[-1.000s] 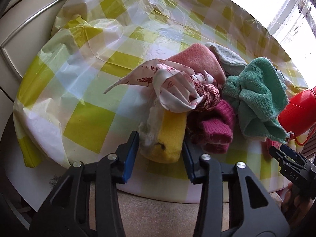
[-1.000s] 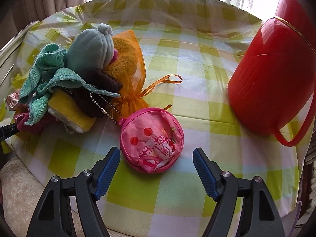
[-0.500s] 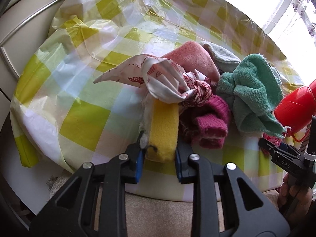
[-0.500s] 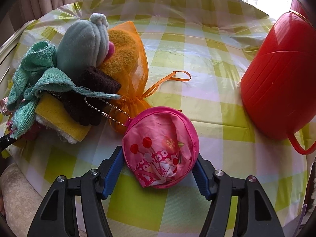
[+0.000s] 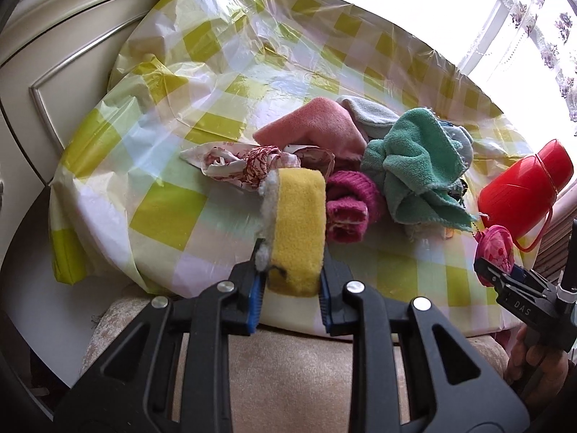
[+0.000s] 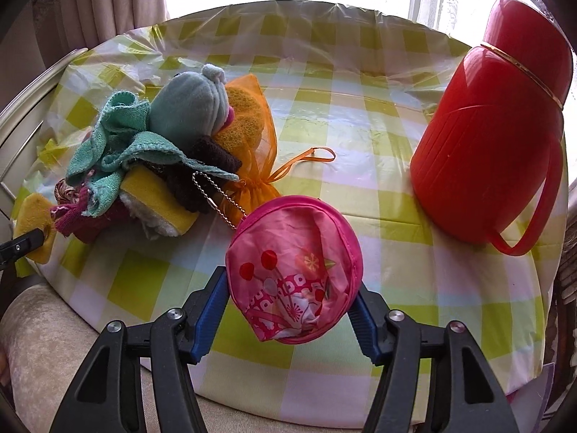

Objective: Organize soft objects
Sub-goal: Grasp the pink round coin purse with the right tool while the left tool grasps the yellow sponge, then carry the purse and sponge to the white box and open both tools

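Gripping, item one: your left claw (image 5: 290,281) has its jaws pressed on the near end of the yellow sponge (image 5: 297,227), which juts forward from the claw above the checked surface (image 5: 169,213). Item two: your right claw (image 6: 292,310) is clamped on both sides of the round pink pouch (image 6: 294,267); its bead chain (image 6: 216,200) runs ahead-left toward the heap. Ahead-left of that claw: green towel (image 6: 126,144), grey plush (image 6: 191,108), orange mesh bag (image 6: 252,133). Ahead-right: red jug (image 6: 494,137)
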The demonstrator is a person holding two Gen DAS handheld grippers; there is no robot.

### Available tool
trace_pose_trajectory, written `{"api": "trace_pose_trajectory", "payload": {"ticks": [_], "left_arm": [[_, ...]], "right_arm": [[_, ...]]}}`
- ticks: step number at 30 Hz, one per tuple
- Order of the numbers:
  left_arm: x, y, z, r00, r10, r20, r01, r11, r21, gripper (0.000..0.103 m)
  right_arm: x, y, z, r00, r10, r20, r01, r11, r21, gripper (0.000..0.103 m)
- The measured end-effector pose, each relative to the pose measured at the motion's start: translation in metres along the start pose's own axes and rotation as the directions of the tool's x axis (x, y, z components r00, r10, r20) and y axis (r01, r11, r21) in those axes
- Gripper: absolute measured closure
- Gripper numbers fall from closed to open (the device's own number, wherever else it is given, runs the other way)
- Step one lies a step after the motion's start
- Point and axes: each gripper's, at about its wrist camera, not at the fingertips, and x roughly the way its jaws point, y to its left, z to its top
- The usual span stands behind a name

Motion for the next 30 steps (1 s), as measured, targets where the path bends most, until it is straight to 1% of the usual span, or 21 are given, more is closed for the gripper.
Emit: {"api": "trace_pose_trajectory", "payload": {"ticks": [9,15,19,25,30], "left_arm": [[-0.022,-0.027,-0.015,0.997,-0.064,0.030,0.062,0.996,0.062,0.074],[-0.031,-0.051,-0.023,0.994,-0.104,0.026,0.101,0.989,0.111,0.074],[-0.038,-0.072,-0.029,0.990,-0.138,0.019,0.134,0.980,0.146,0.074],[-0.042,-0.114,-0.039,0.976,-0.216,-0.020,0.215,0.954,0.208,0.074],[-0.047,-0.157,-0.049,0.954,-0.294,-0.062,0.300,0.913,0.277,0.074]], "right_arm": [[-0.042,-0.007,-0.023,0.999,0.019,0.051,-0.021,0.999,0.036,0.040],[-0.064,-0.020,-0.039,0.997,0.023,0.074,-0.029,0.996,0.082,0.040],[-0.082,-0.035,-0.049,0.995,0.017,0.094,-0.028,0.993,0.118,0.040],[-0.109,-0.072,-0.072,0.994,-0.031,0.108,0.011,0.983,0.183,0.040],[-0.126,-0.117,-0.096,0.992,-0.092,0.089,0.064,0.961,0.269,0.040]]}}
